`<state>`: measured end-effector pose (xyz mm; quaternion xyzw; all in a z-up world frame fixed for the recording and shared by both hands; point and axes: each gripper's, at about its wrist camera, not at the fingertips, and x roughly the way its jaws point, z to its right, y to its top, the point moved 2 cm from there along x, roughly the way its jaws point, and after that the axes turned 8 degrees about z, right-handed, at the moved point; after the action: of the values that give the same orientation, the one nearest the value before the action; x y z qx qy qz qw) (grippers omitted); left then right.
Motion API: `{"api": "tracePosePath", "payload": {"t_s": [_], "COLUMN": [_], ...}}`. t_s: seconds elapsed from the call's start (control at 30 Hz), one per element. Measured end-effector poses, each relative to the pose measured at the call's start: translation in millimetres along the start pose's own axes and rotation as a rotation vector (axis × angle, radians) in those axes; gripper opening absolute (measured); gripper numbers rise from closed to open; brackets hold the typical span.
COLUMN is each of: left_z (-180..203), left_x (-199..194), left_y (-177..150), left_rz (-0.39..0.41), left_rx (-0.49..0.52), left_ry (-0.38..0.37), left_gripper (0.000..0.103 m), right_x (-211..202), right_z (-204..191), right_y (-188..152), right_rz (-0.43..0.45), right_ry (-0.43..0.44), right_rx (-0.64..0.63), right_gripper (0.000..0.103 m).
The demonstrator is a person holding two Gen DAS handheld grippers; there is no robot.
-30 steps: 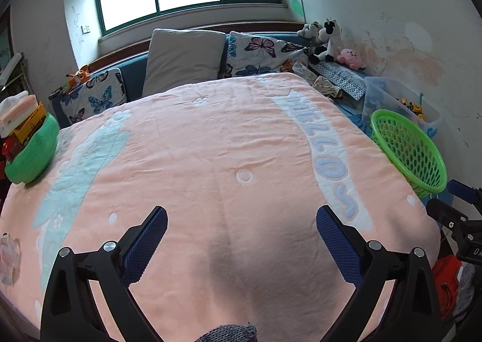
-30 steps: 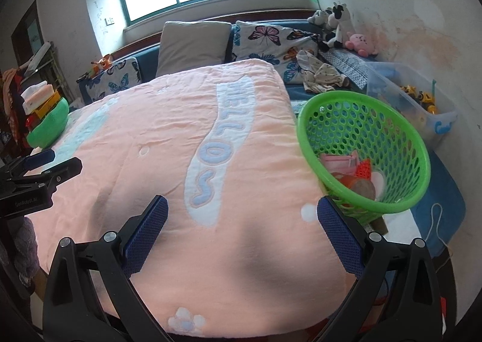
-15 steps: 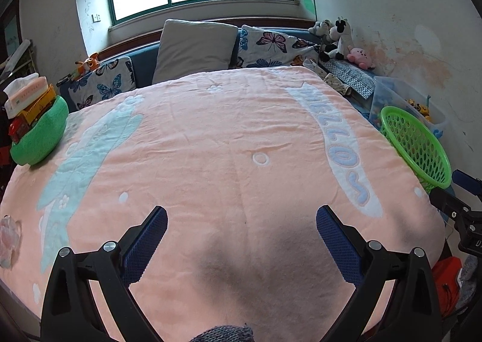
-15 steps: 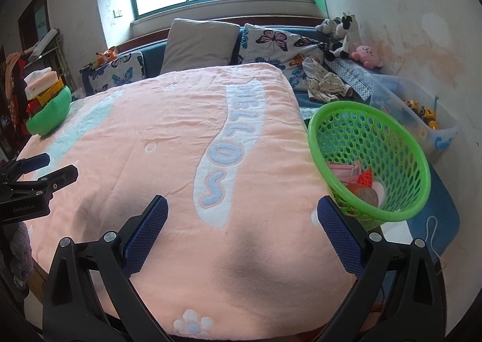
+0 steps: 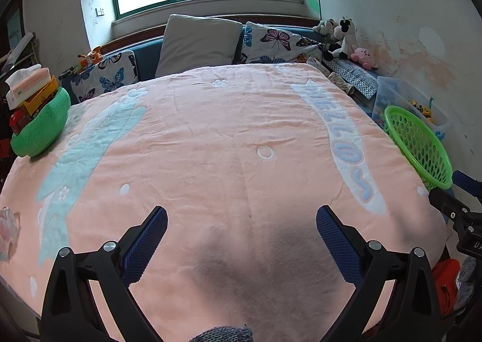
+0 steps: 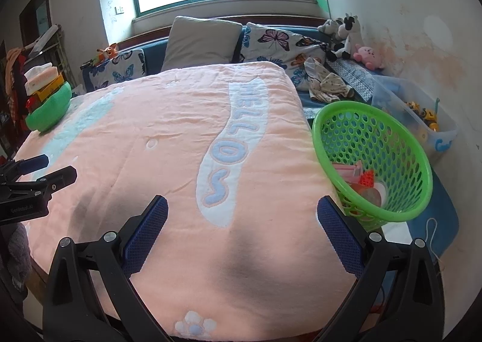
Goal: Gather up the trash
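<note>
Both tools, left [image 5: 241, 223] and right [image 6: 242, 212], are held wide, empty. Basket [image 6: 373, 158] is perched at bed [image 6: 168, 143] edge; could be tipped by a nudge.

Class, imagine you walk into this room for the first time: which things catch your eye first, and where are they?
The peach blanket with its pale "HELLO" lettering fills the bed. At its right edge leans a bright green basket with pink and red scraps inside. Both the left gripper and the right gripper hover open and empty over the bed's near end.
</note>
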<state>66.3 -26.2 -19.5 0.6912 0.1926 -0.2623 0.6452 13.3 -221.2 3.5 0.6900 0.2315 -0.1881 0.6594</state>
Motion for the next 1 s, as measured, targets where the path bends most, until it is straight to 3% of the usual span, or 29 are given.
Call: {"api": "tracePosePath", "payload": {"t_s": [1.0], "left_z": [-7.2], "left_x": [-2.1], "left_y": [-2.4], "left_rz": [0.003], "left_rx": [-0.046], "left_ry": [-0.008], "left_gripper": [0.096], "right_x": [1.3], "right_z": [-1.7], "right_y": [-1.0], "right_rz": [-0.003], "right_ry": [0.005], "right_rx": [-0.009], "right_gripper": [0.099]}}
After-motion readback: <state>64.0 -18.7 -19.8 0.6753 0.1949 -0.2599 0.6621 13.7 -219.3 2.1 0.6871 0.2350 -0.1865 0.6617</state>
